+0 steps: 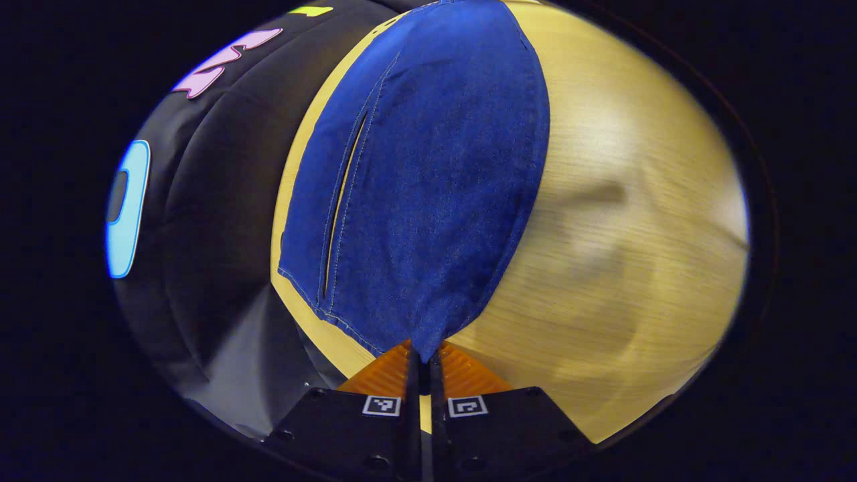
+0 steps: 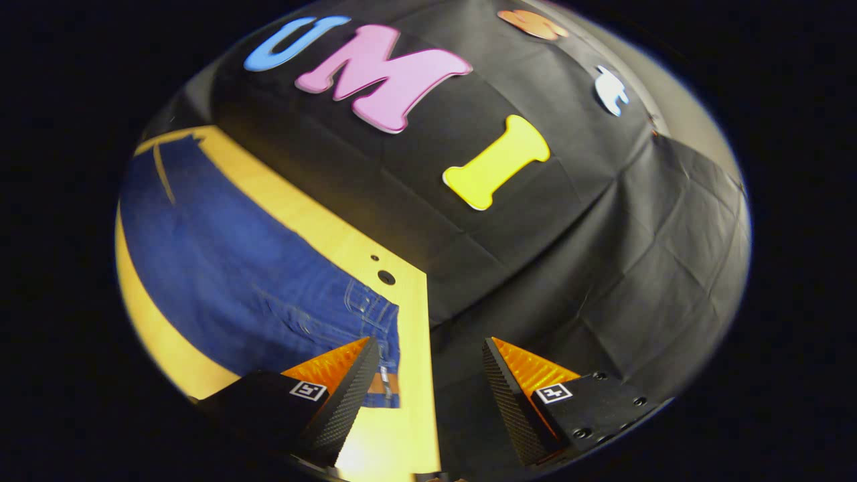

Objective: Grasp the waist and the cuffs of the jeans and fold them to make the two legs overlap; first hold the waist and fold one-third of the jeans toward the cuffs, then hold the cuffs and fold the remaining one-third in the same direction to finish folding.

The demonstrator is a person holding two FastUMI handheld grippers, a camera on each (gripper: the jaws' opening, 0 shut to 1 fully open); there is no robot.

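Note:
Blue jeans [image 1: 428,174] lie along the light wooden table [image 1: 622,254]; the two legs lie one on the other, their hems near the table's left edge. My left gripper [image 1: 423,358] is shut on the near cuff corner of the jeans, where the denim tapers into the closed fingers. In the right gripper view the jeans [image 2: 227,268] stretch away to the upper left, and their waist end with belt loops [image 2: 375,314] lies beside the table edge. My right gripper [image 2: 428,365] stands open above that edge, next to the waist, with nothing between its fingers.
The black cloth wall [image 2: 535,221] hangs close behind the table and drapes past its edge. Two small dark holes [image 2: 386,276] sit in the tabletop [image 2: 408,428] near the waist. Bare wood spreads out to the right of the jeans in the left gripper view.

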